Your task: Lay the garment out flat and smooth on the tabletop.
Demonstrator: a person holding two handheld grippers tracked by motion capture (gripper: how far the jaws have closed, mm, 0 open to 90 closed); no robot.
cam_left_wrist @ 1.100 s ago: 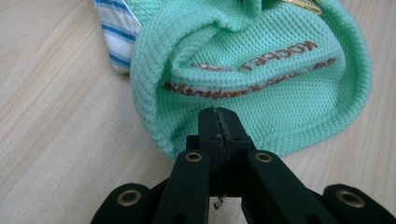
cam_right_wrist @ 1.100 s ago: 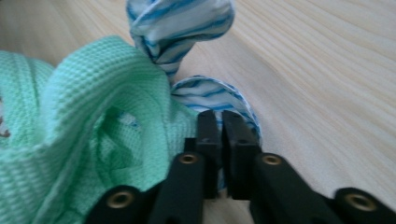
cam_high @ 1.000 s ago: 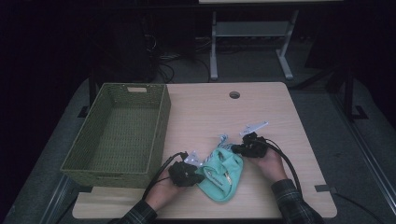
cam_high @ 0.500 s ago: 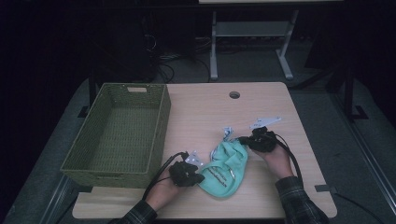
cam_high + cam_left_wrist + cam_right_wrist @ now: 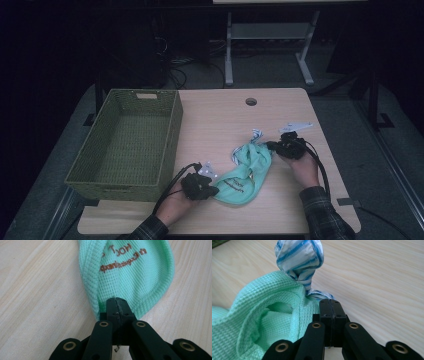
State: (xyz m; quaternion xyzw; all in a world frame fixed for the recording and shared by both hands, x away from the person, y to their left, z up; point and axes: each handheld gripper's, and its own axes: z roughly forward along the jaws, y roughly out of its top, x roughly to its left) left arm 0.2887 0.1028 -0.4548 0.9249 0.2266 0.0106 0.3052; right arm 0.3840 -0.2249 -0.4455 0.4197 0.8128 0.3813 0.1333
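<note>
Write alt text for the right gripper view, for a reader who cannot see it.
The right gripper, its two black jaws pressed together, pinches the edge of a mint-green waffle-knit cloth lying on a light wooden table. A blue-and-white striped fabric loop stands up from the cloth just beyond the jaw tips.

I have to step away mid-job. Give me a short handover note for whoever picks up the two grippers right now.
Left gripper: shut on the near edge of the mint green cloth.
Right gripper: shut on the cloth's far end, by its blue-striped trim.
The cloth lies stretched between them on the table, printed lettering facing up.
The green basket stands empty to the left.
Done: both ends gripped.
Left: probably fold or smooth the cloth, then move it into the basket.
</note>
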